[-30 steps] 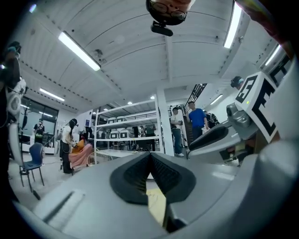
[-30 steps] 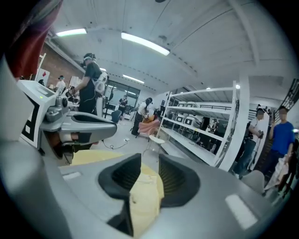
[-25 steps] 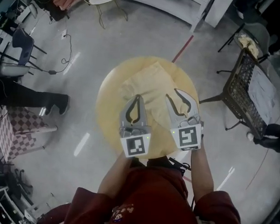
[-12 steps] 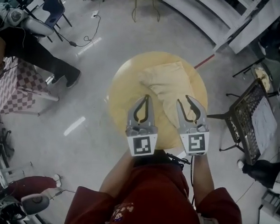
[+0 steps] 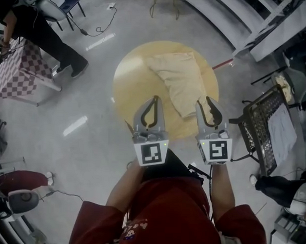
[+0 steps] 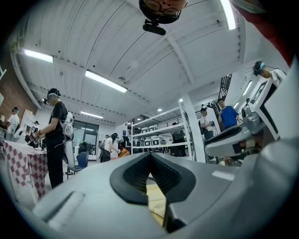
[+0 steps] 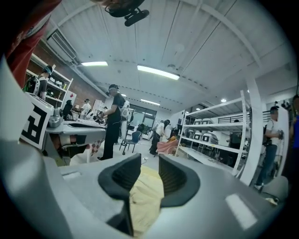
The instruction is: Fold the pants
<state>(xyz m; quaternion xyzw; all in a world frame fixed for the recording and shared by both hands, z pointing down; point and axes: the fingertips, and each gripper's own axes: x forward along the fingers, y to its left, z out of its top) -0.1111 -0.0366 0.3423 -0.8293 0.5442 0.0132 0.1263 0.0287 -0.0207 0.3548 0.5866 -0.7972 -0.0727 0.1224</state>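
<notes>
The pants (image 5: 180,80) lie folded into a beige bundle on the right half of the round yellow table (image 5: 132,76), flat and held by neither gripper. The left gripper (image 5: 154,99) has its jaws closed tip to tip on nothing. In the left gripper view its own grey body blocks most of the tabletop, and only a pale sliver shows under the tips. The right gripper (image 5: 206,100) hangs just beside the bundle's near right edge with its jaws apart. Beige cloth shows in the gap, but neither pad presses it. The grippers cover the table's near rim, and the marker cubes cover both hands.
</notes>
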